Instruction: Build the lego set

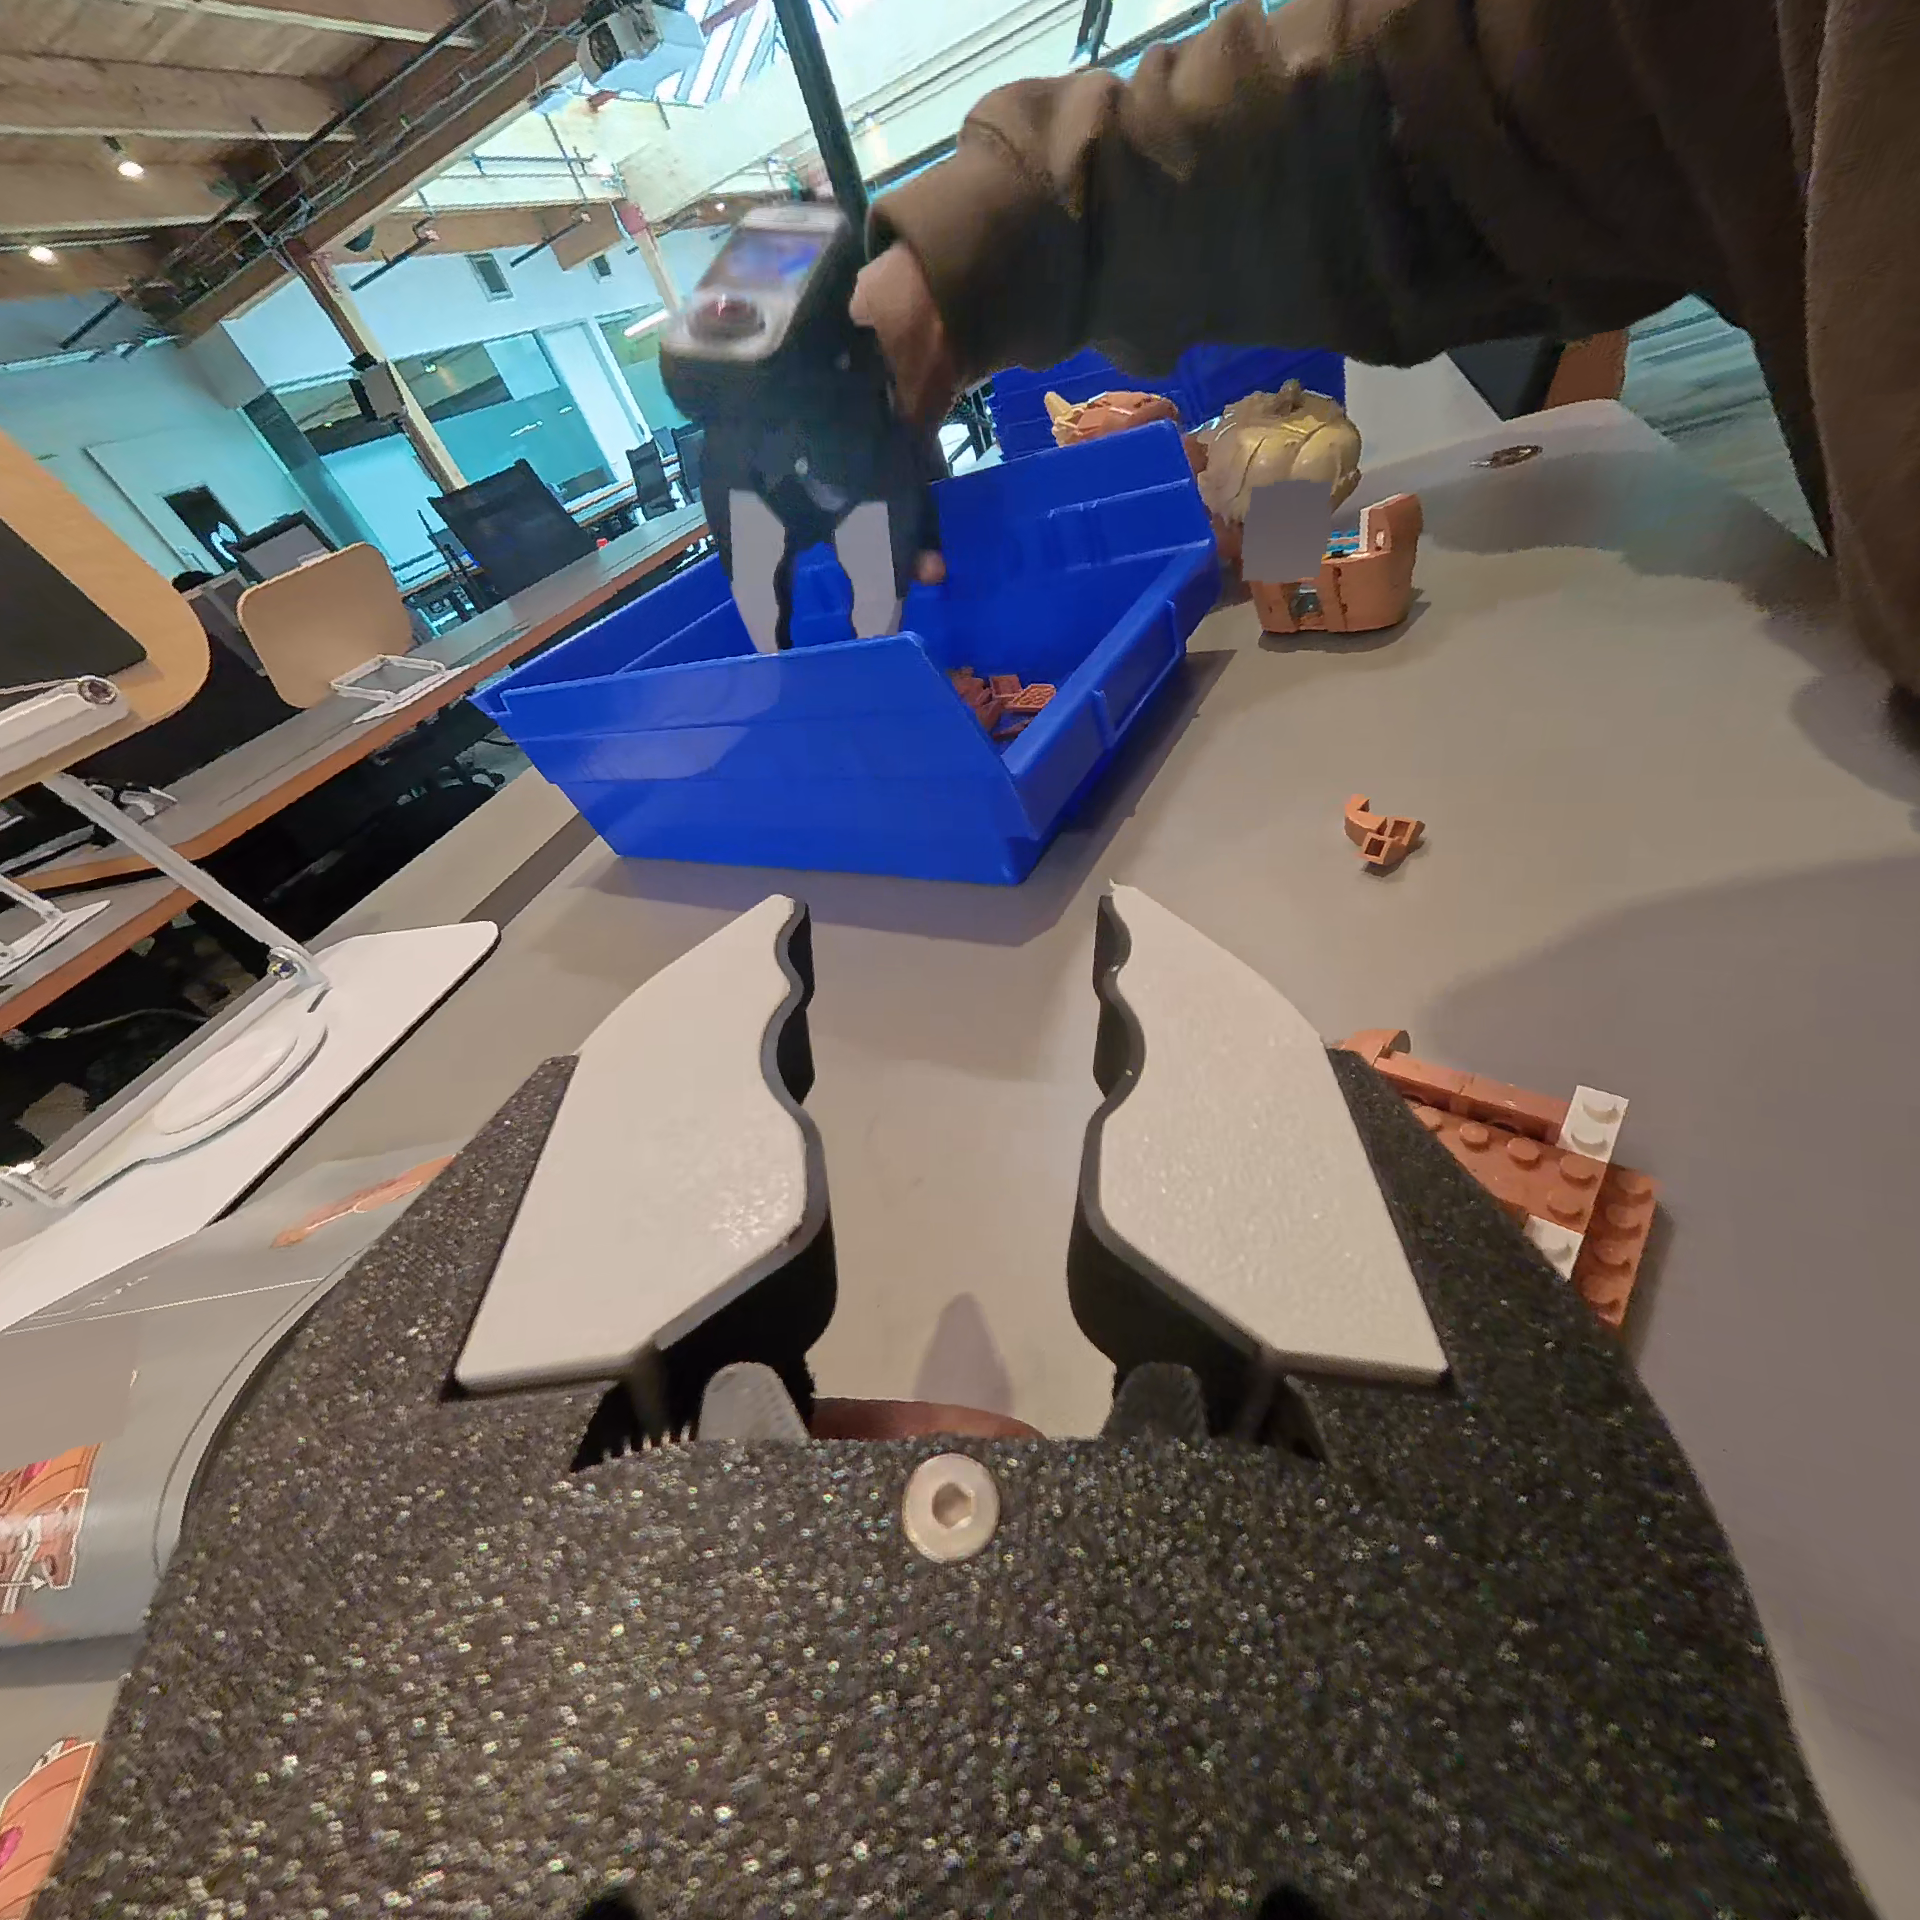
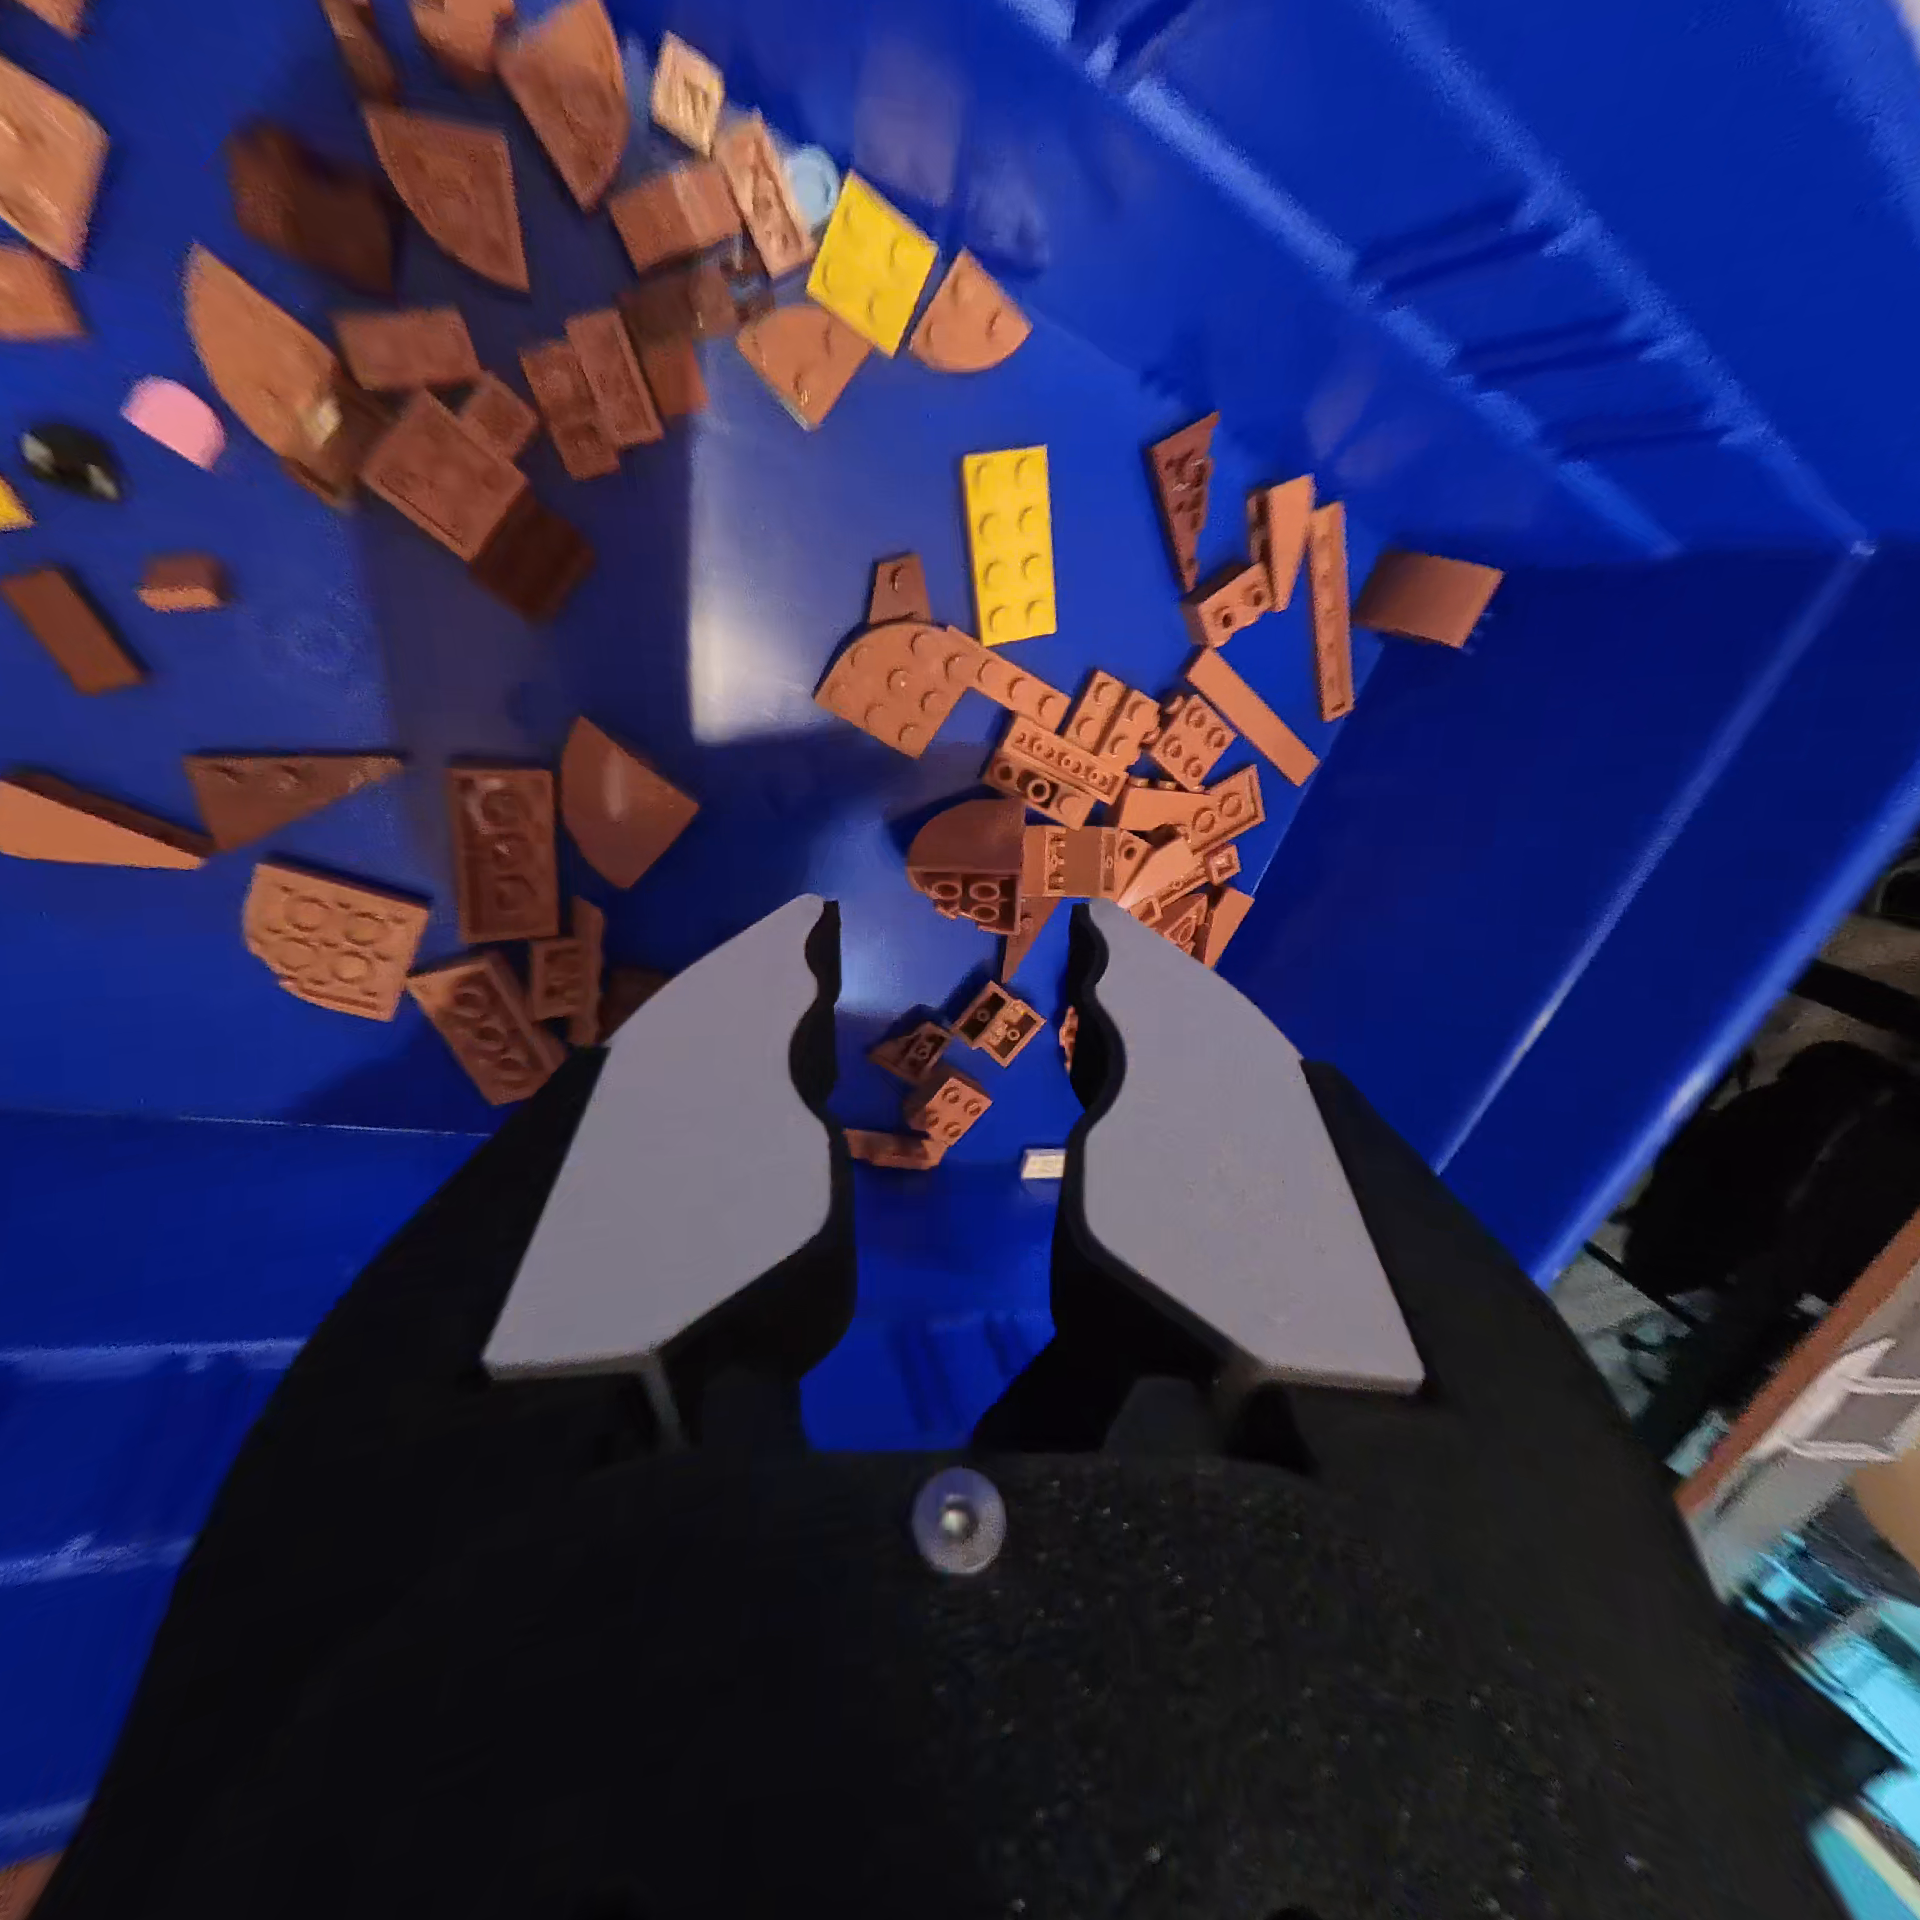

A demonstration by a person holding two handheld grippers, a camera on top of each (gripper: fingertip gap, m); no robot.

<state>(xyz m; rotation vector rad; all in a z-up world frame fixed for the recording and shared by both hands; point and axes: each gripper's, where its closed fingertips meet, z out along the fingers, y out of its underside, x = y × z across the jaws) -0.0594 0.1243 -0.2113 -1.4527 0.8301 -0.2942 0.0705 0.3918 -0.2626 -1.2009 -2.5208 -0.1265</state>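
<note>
The blue bin (image 1: 831, 748) stands on the grey desk (image 1: 1558, 935) and serves as the landmark here. The right tongs (image 1: 816, 623), held by a hand (image 1: 904, 332) in a dark brown sleeve (image 1: 1351, 187), point down into the bin just behind its near wall, their fingers spread apart with nothing between them. Seen from the right wrist view, the right tongs (image 2: 951, 914) hang open above the bin floor (image 2: 727, 540), over a loose scatter of reddish-brown lego pieces (image 2: 1091, 790) that lie thickest toward the bin's corner; two yellow plates (image 2: 1008, 545) lie among them, and a pink piece (image 2: 171, 416) and a black piece (image 2: 68, 462) sit toward the far side of the floor. A few small brown bricks (image 2: 945, 1101) lie directly under the gap between the fingers, untouched. The left tongs (image 1: 951, 904) are in front of the bin, low over the bare desk, wide open and empty. To the right of the bin's front corner lies a small curved brown piece (image 1: 1382, 831), apart from everything else. Nearer than the bin, beside the left tongs' right finger, rests a flat brown plate assembly with white pieces (image 1: 1538, 1153). Behind the bin stand a partly built brown model (image 1: 1340, 582) and a tan figure (image 1: 1288, 447).
</note>
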